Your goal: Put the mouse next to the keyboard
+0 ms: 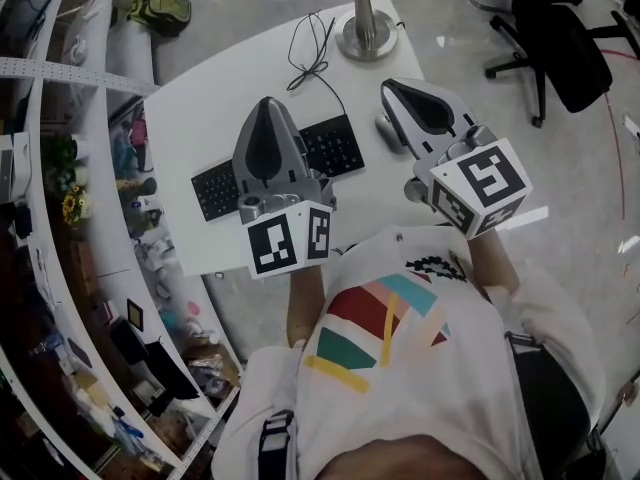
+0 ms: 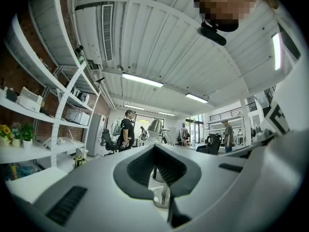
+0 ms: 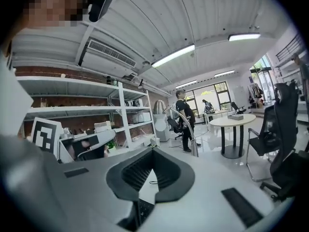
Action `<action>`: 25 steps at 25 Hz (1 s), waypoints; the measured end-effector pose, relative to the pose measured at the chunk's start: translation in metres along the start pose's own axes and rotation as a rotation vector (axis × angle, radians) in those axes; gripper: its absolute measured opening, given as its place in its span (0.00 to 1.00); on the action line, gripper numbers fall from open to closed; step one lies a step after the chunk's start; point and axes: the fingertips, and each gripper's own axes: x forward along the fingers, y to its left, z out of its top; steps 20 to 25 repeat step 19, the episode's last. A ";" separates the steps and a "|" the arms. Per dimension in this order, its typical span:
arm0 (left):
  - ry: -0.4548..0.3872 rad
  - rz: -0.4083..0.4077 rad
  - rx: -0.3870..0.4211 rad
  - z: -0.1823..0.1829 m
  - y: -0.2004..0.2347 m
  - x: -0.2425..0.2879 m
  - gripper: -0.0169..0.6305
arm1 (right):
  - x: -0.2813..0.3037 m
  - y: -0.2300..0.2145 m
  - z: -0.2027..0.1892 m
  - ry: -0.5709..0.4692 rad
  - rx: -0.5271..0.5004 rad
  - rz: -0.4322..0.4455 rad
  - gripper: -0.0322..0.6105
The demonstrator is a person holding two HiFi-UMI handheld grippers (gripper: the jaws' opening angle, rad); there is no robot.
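A black keyboard (image 1: 338, 148) lies slantwise on the white table (image 1: 200, 118); my left gripper (image 1: 268, 102) hovers over its middle and hides that part. Its jaws are shut with nothing between them, and in the left gripper view they meet at a point (image 2: 154, 147). My right gripper (image 1: 386, 87) is to the right of the keyboard, also shut and empty, with its tips together (image 3: 152, 149). A pale rounded mouse (image 1: 384, 125) peeks out by this gripper's left side, close to the keyboard's right end. Some keyboard keys (image 3: 140, 211) show under the right jaws.
A lamp's round metal base (image 1: 366, 30) stands at the table's far edge, and a thin black cable (image 1: 313, 53) loops from it toward the keyboard. Shelving (image 1: 60, 168) full of small items lines the left side. A black office chair (image 1: 560, 38) stands at the far right.
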 end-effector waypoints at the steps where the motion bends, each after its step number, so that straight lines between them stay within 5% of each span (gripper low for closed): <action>1: 0.003 -0.004 0.003 0.001 -0.002 0.001 0.09 | -0.001 -0.002 0.000 0.002 -0.002 -0.005 0.07; 25: 0.037 -0.039 0.012 -0.008 -0.011 -0.002 0.09 | -0.008 -0.025 -0.021 0.083 0.002 -0.083 0.07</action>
